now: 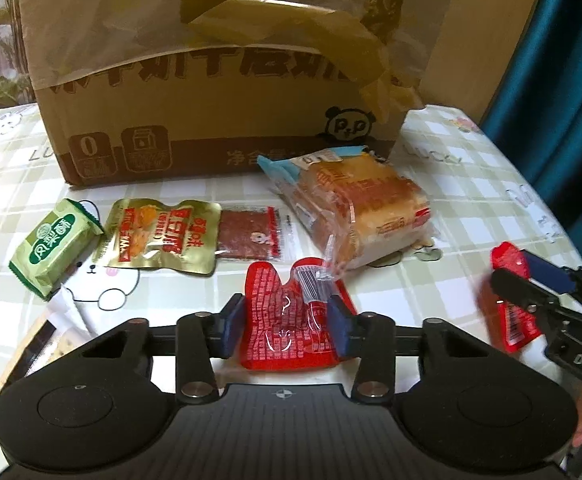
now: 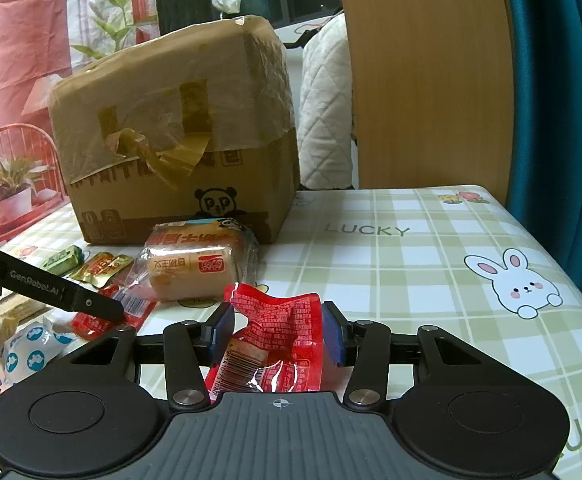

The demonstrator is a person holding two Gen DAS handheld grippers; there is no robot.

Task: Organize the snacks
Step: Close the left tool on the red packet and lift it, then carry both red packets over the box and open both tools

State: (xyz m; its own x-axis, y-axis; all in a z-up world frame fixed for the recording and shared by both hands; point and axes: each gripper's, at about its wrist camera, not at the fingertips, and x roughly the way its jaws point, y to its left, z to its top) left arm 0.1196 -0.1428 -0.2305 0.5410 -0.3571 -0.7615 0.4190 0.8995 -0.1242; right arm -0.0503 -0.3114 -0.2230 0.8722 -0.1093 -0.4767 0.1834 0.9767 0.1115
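Note:
My left gripper (image 1: 287, 330) is shut on a red snack packet (image 1: 287, 320) that lies flat on the checked tablecloth (image 1: 471, 208). My right gripper (image 2: 278, 334) is shut on a second, crumpled red packet (image 2: 279, 332), held just above the cloth; it also shows at the right of the left wrist view (image 1: 509, 304). Ahead lie a wrapped bread loaf (image 1: 363, 216), a dark red jerky pack (image 1: 251, 236), a gold pouch (image 1: 159, 236) and a green cake pack (image 1: 57, 244). The left gripper arm (image 2: 51, 292) shows at the left of the right wrist view.
A taped cardboard box (image 1: 219, 92) stands at the back of the table. A blue-and-white packet (image 2: 31, 350) and other wrappers lie at the table's left front. A wooden chair back (image 2: 423, 80) and a teal curtain (image 2: 563, 100) stand beyond the far right edge.

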